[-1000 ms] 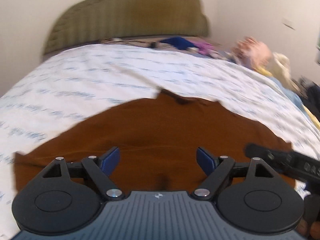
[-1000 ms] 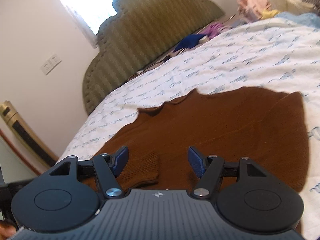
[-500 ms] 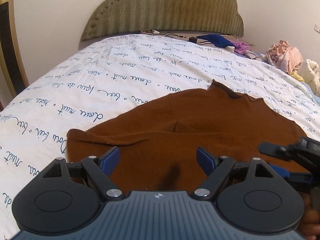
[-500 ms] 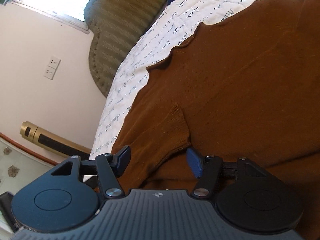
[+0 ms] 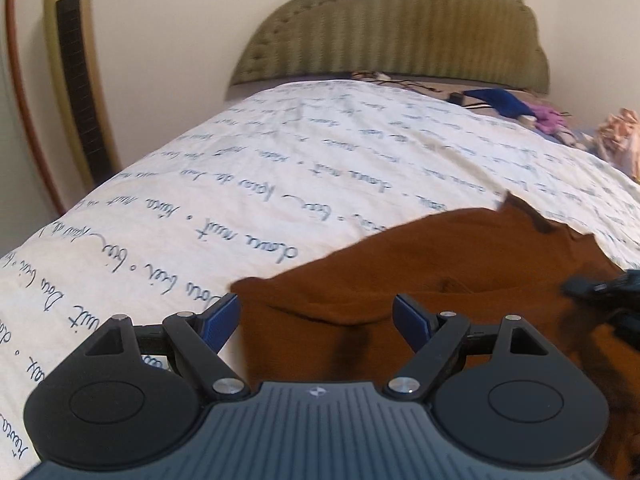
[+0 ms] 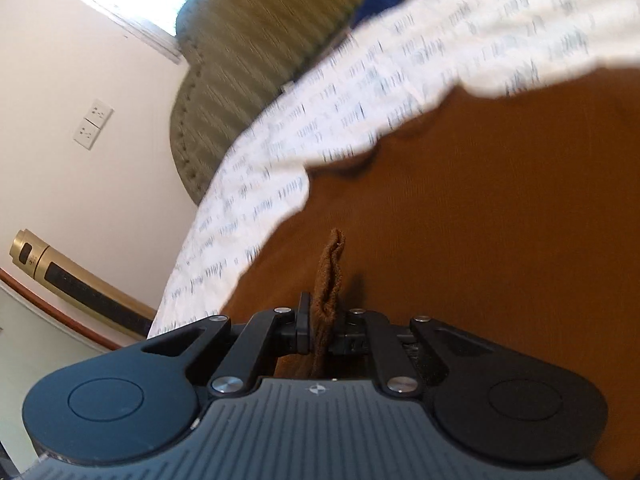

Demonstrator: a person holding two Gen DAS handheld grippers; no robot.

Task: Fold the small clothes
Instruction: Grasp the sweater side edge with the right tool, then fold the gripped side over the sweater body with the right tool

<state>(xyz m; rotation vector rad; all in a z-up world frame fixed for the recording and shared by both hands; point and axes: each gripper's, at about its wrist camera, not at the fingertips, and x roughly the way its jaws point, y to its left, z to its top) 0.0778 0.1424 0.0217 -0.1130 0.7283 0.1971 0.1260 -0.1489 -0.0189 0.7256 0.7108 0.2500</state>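
Observation:
A brown knit sweater lies spread on the white bedsheet with blue script. My left gripper is open, low over the sweater's near left corner, with nothing between its blue pads. My right gripper is shut on the sweater's ribbed sleeve cuff, which stands up between the fingers. The rest of the sweater fills the right wrist view. The right gripper also shows at the right edge of the left wrist view.
An olive padded headboard stands at the far end of the bed. A gold tower fan stands by the wall on the left. Blue, purple and pink clothes lie at the far right of the bed.
My right gripper has closed on the sleeve cuff that lay between its open fingers. My left gripper has shifted left toward the sweater's corner and stays open.

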